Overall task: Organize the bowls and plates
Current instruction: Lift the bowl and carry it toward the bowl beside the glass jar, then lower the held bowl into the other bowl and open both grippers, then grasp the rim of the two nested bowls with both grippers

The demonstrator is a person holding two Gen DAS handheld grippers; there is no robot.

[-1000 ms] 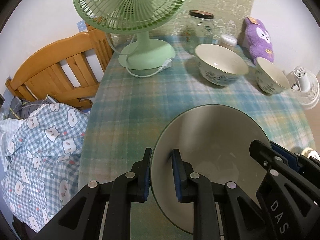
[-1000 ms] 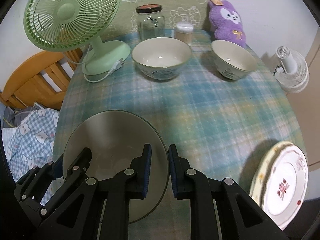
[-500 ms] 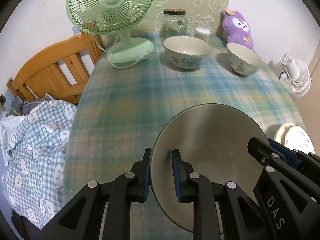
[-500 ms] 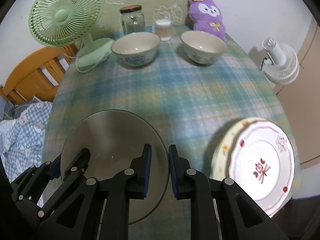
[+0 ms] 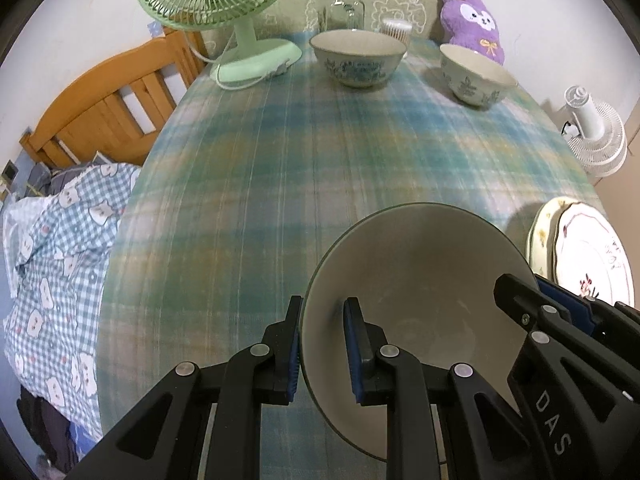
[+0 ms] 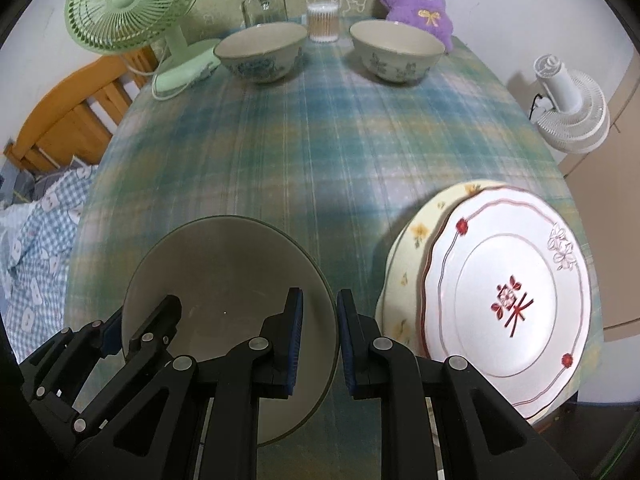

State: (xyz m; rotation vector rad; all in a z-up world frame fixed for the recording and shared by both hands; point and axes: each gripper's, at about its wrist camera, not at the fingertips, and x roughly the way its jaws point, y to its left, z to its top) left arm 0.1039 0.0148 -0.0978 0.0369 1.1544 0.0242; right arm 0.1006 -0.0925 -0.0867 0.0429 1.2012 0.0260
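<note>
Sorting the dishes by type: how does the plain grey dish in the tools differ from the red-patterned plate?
The grey dish is plain, deeper and held at opposite rim edges by both tools; the red-patterned plate is flat, white with red motifs and a scalloped rim, and rests on a yellow-flowered plate. Both are round.

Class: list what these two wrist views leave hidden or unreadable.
- Grey plate: near rim hidden by left gripper and right gripper.
- Yellow plate: mostly covered by white plate; left view's edge crops both.
- Jar: contents, if any, too small to tell.
</note>
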